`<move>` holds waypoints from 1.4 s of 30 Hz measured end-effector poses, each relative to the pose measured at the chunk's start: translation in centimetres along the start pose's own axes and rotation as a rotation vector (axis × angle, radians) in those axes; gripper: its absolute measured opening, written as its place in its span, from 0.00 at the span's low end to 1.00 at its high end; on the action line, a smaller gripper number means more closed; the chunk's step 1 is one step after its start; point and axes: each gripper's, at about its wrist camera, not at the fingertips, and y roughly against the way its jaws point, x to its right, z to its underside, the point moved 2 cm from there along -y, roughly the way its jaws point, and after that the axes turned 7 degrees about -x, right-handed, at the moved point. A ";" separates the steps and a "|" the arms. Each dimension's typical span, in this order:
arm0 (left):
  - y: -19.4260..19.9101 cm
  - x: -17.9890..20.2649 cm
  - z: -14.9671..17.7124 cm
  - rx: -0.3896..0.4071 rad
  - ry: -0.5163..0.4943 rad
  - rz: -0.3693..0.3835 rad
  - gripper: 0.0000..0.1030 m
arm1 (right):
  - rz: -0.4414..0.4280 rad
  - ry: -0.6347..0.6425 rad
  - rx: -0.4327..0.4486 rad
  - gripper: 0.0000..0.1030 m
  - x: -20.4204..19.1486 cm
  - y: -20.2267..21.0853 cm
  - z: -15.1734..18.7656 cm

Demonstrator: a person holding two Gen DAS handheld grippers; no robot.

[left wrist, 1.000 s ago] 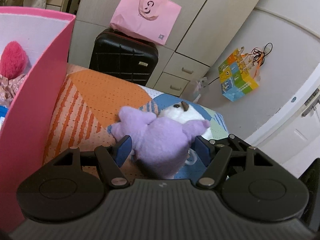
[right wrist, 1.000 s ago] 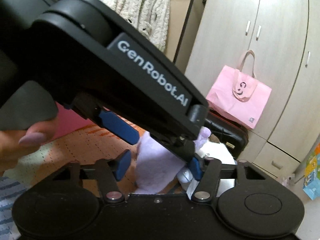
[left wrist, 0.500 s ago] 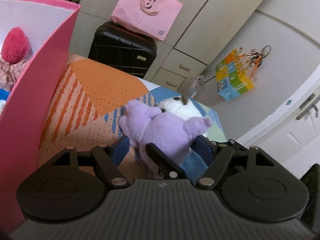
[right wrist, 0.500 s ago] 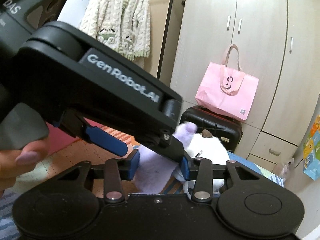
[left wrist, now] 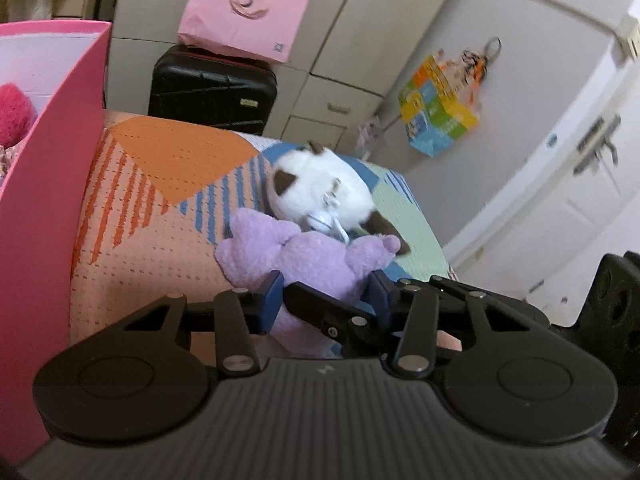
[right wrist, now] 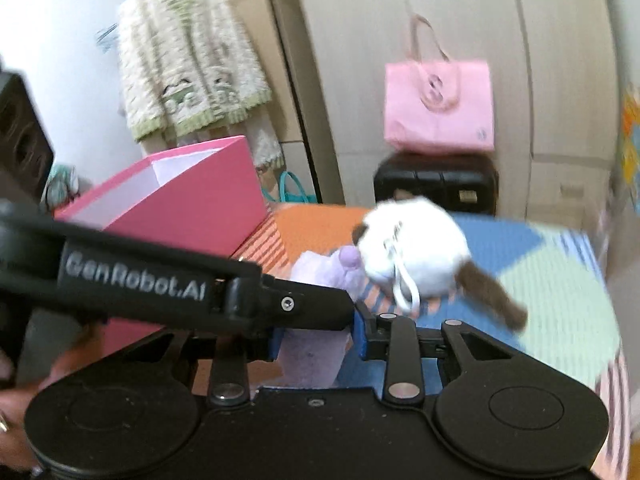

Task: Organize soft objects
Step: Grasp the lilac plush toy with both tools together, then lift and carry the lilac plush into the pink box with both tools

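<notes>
A purple plush toy point(left wrist: 304, 256) lies on the patterned bedspread point(left wrist: 160, 200), with a white plush with brown ears point(left wrist: 320, 188) just behind it. My left gripper point(left wrist: 326, 298) is shut on the purple plush's lower part. My right gripper point(right wrist: 318, 336) is also shut on the purple plush point(right wrist: 316, 350); its finger crosses the left wrist view between my left jaws. The white plush point(right wrist: 416, 248) touches the purple one. The left gripper body point(right wrist: 160, 280) crosses the right wrist view.
A pink open box point(left wrist: 44, 184) stands at the left and holds a red fluffy item point(left wrist: 12, 114). It also shows in the right wrist view point(right wrist: 192, 200). A black suitcase point(left wrist: 212, 88) with a pink tote bag point(left wrist: 244, 8) stands past the bed edge.
Both grippers have closed in on the purple plush, and the right gripper's jaws have narrowed onto it. The white plush now shows more fully behind it.
</notes>
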 end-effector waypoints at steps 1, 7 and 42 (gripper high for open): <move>0.1 0.2 0.1 -0.011 -0.005 0.003 0.44 | 0.000 -0.023 -0.001 0.37 0.0 0.2 0.3; -0.4 0.7 1.1 -0.054 -0.011 0.003 0.66 | 0.028 -0.072 0.019 0.37 0.7 0.6 1.9; 3.7 2.6 4.1 -0.139 -0.004 0.048 0.62 | 0.002 -0.175 -0.031 0.42 -2.7 6.3 3.8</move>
